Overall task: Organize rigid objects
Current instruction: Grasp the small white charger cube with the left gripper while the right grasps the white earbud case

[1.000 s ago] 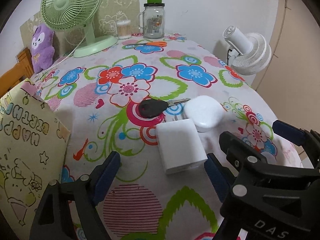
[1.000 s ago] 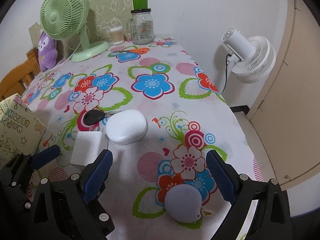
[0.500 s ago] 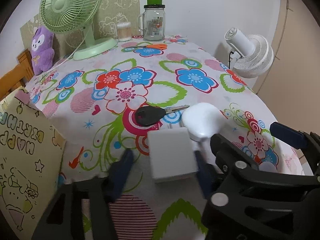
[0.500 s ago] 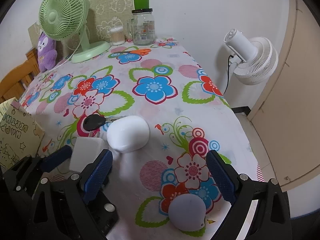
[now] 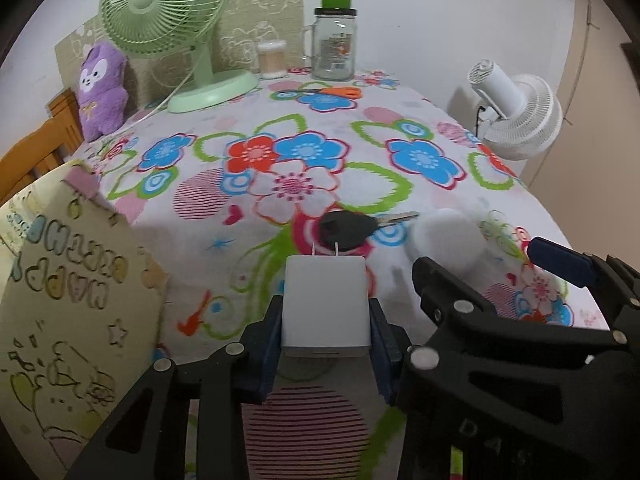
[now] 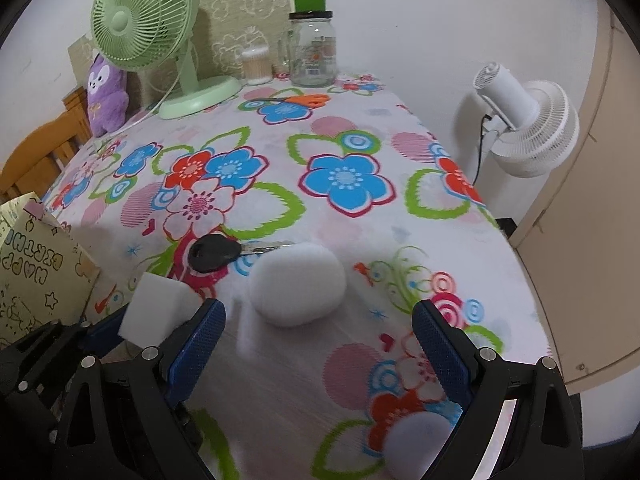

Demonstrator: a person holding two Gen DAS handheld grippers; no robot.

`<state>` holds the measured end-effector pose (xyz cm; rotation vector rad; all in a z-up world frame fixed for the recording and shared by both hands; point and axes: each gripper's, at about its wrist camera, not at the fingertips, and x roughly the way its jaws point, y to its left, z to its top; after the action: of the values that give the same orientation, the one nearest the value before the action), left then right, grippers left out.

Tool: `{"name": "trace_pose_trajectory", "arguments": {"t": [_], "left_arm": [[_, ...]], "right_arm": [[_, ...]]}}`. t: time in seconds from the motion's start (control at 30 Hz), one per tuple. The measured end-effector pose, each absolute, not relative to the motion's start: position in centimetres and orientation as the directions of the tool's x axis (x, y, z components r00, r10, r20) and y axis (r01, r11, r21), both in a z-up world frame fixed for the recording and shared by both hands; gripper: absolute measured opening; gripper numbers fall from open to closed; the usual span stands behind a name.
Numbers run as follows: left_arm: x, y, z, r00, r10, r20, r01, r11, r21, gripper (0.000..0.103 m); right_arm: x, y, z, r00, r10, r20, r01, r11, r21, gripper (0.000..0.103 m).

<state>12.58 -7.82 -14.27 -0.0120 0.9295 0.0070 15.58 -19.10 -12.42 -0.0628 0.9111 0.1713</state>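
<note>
Between my left gripper's (image 5: 325, 334) pads sits the charger (image 5: 325, 305), clamped by its two flat sides low over the cloth (image 5: 280, 152); I judge the grasp done and the carry next, needing a straight lift clear of the key (image 5: 347, 229). Its long axis runs away from me, prongs pointing at the key. My right gripper (image 6: 318, 350) gapes wide, empty, before the white case (image 6: 298, 288).
</note>
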Motion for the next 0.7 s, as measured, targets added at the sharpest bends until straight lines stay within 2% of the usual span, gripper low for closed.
{"name": "trace_pose_trajectory", "arguments": {"t": [0.23, 0.4, 0.43, 0.47, 0.7], "left_arm": [[12.5, -6.4, -14.3, 0.587, 0.005, -0.809, -0.027, 1.0, -0.013, 0.04], [12.5, -6.1, -14.4, 0.59, -0.001, -0.808, -0.016, 1.0, -0.013, 0.04], [12.4, -6.2, -14.4, 0.592, 0.003, -0.806, -0.014, 1.0, -0.006, 0.04], [12.4, -6.2, -14.3, 0.594, 0.006, -0.804, -0.013, 1.0, -0.001, 0.04], [11.5, -6.1, -14.2, 0.597, 0.011, -0.802, -0.028, 1.0, -0.007, 0.04]], "right_arm": [[17.0, -17.8, -13.4, 0.575, 0.115, -0.81, -0.172, 0.985, 0.018, 0.095], [17.3, -17.3, -13.7, 0.579, 0.129, -0.805, -0.189, 0.982, 0.022, 0.074], [17.2, -17.3, -13.7, 0.585, 0.116, -0.803, -0.189, 0.982, 0.004, 0.062], [17.2, -17.3, -13.6, 0.588, 0.103, -0.802, -0.187, 0.982, -0.011, 0.059], [16.0, -17.9, -13.3, 0.589, 0.122, -0.799, -0.185, 0.983, 0.014, 0.059]]}}
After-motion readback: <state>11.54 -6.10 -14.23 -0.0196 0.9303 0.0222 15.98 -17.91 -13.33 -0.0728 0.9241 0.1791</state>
